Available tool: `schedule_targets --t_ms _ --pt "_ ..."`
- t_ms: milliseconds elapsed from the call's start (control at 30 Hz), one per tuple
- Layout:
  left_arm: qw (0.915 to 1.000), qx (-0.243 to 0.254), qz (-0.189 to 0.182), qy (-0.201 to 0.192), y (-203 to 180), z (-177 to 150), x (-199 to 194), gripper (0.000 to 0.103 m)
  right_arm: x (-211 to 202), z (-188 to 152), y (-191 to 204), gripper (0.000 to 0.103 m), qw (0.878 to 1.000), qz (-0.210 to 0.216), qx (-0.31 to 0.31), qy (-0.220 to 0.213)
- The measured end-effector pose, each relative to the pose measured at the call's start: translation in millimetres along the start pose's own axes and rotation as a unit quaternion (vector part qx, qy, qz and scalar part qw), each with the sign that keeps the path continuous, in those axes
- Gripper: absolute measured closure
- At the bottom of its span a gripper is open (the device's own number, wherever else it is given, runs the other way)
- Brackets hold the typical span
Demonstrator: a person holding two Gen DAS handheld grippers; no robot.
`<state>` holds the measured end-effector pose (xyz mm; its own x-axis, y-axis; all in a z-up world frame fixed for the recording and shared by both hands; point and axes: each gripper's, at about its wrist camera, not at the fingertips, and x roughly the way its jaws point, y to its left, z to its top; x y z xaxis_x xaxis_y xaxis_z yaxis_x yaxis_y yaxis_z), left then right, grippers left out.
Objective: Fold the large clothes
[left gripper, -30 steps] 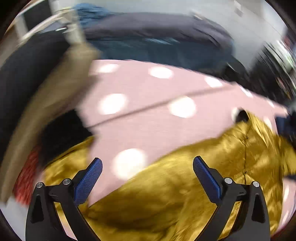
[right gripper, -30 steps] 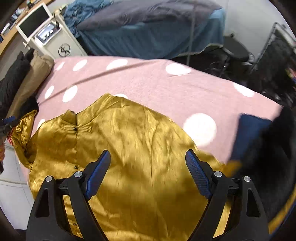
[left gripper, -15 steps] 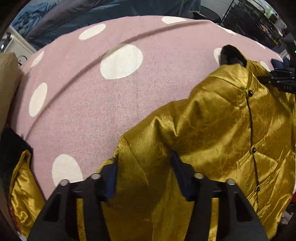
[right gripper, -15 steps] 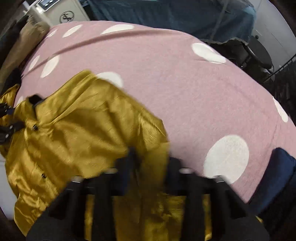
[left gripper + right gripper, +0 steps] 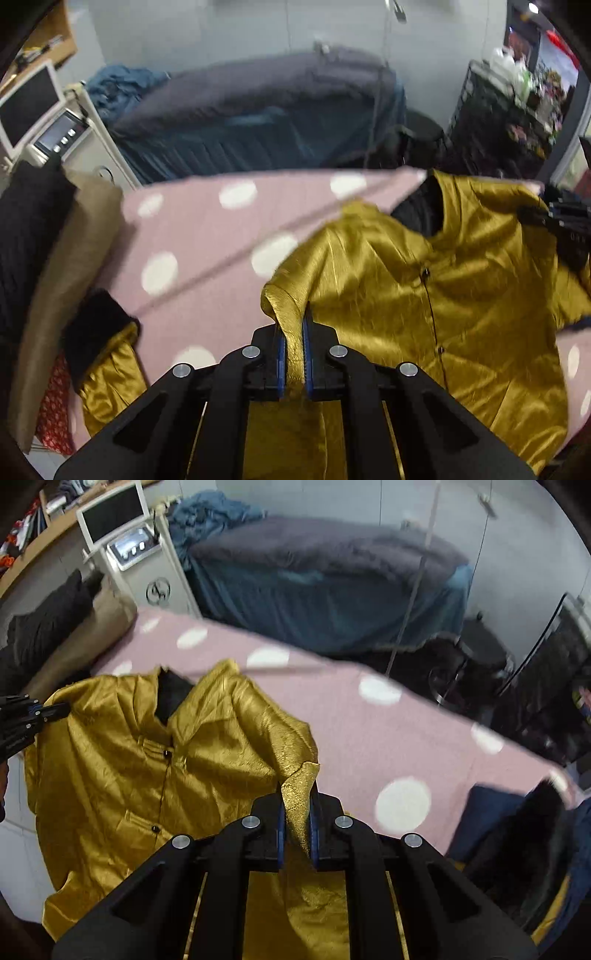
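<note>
Pinched in 2 places, a shiny gold satin button-front garment (image 5: 461,314) hangs partly raised over a pink fabric-covered table with white polka dots (image 5: 207,236), its lower part draped on that surface. Nearest the lens in the left wrist view, the left gripper (image 5: 294,343) has its blue pads pressed together on a bunched fold at the garment's shoulder edge. In the right wrist view the right gripper (image 5: 295,823) clamps a similar peak of gold cloth on the opposite side, its jaws closing the last bit on the fabric.

Both bites look narrow, taken on slippery cloth, so a quick lift or a sideways pull could let one fold slide out and drop that side in a heap. Uneven pulling would likely skew the dark buttoned placket (image 5: 428,295) and spoil the fold line.

Further out, a loose gold and black piece of cloth (image 5: 103,354) sits at the table's left edge. It could snag a trailing hem. Beyond the table stands a bed with dark blue-grey covers (image 5: 325,590).
</note>
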<state>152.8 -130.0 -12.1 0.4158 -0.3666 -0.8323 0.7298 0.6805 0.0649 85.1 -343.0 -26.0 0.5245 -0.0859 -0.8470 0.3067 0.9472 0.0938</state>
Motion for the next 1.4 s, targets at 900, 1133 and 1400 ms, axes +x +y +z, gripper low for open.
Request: schedule_targets --t_ms 900,1133,1400 --pt "0.9887 -0.019 0.068 0.132 16.0 -135.3 5.4 0.01 7.9 -159.4 6.2 0.034 0.979 -0.093 0.08 0.164" --pt "0.9731 -0.057 0.063 0.214 34.5 -223.2 -21.8 0.01 -42.7 -245.7 -21.7 0.034 0.948 -0.118 0.202 0.215" --pt "0.9594 -0.099 0.008 0.264 27.2 -279.5 -21.3 0.027 -57.2 -313.1 -30.0 0.053 0.927 -0.093 0.269 0.245"
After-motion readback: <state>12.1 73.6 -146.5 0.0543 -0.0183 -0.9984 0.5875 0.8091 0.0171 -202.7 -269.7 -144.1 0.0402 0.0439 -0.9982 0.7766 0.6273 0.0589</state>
